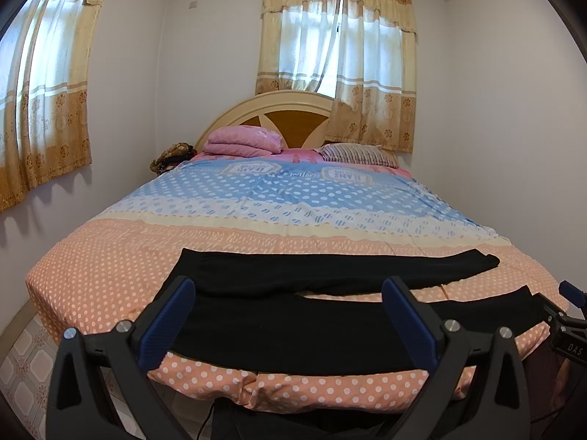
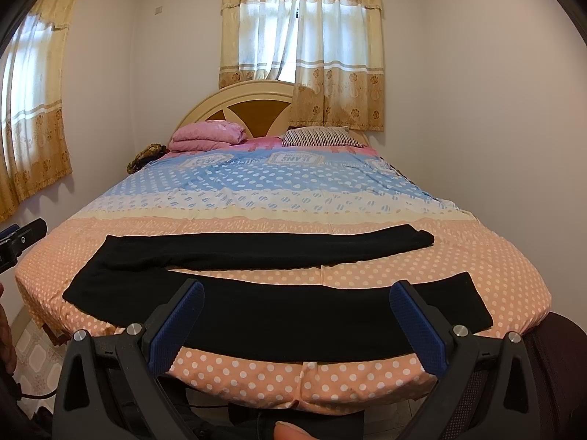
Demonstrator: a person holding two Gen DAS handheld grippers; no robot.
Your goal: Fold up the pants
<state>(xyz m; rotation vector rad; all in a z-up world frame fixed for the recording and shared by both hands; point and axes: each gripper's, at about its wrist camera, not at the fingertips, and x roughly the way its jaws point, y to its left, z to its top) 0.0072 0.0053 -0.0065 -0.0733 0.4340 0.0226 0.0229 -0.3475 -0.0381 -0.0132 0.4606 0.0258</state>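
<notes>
Pants (image 2: pixel 256 304) flat on bed (image 2: pixel 256 198) near foot edge, legs spread, long axis crosswise, waist at left. Left gripper (image 1: pixel 290 315) and right gripper (image 2: pixel 297 315) both wide apart, holding nothing. Only right view shows waist end and fingertip (image 2: pixel 290 431).

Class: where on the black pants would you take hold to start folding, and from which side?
Grip the near leg's cuff with the right tool, coming from the bed's foot edge. The pants lie flat, legs spread apart, waist to the left; that cuff lies nearest the edge, ready to carry over the far leg.
</notes>
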